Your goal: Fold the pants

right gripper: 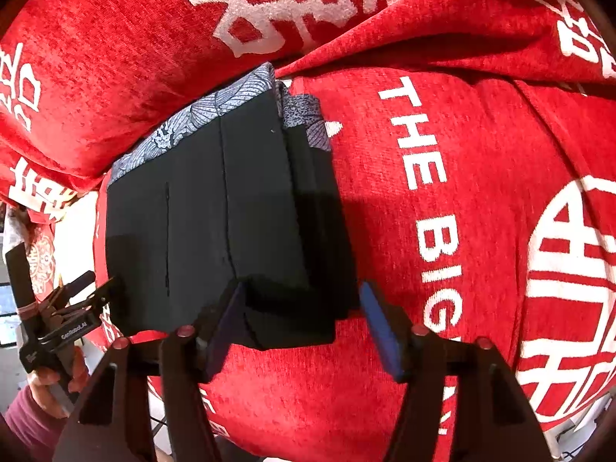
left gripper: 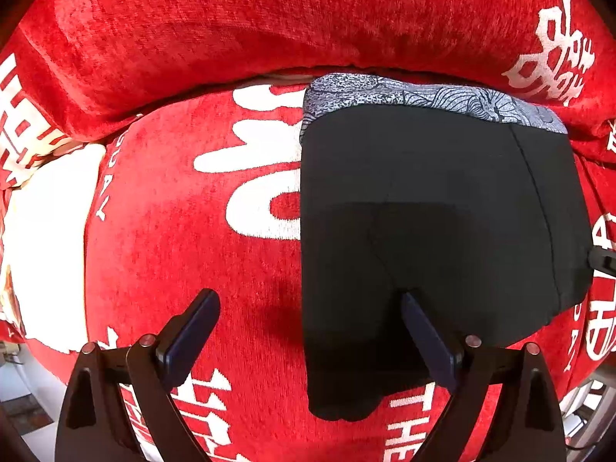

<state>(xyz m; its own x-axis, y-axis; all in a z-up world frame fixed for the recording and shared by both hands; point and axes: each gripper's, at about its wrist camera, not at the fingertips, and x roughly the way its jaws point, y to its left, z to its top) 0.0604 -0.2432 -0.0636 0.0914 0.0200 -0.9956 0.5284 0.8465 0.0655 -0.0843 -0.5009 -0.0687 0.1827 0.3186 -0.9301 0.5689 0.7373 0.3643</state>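
The black pants [left gripper: 435, 208] lie folded into a thick rectangle on the red cushion, with a grey patterned waistband [left gripper: 423, 96] showing at the far end. My left gripper [left gripper: 308, 294] points down over the near left edge of the stack, jaws wide; one finger is over the cloth, the other over the bare cushion. My right gripper [right gripper: 302, 288] is open around the near corner of the pants [right gripper: 231, 208], and its blue pads [right gripper: 379, 323] stand clear of the cloth. In the right wrist view the left gripper [right gripper: 77, 300] appears at the stack's left edge.
A red sofa cover [left gripper: 184, 254] with white lettering spans the seat, and its back cushion [left gripper: 231, 27] rises just behind the pants. A hand [right gripper: 50, 381] in a maroon sleeve holds the left tool. Floor and pale furniture show past the seat's front edge [left gripper: 23, 396].
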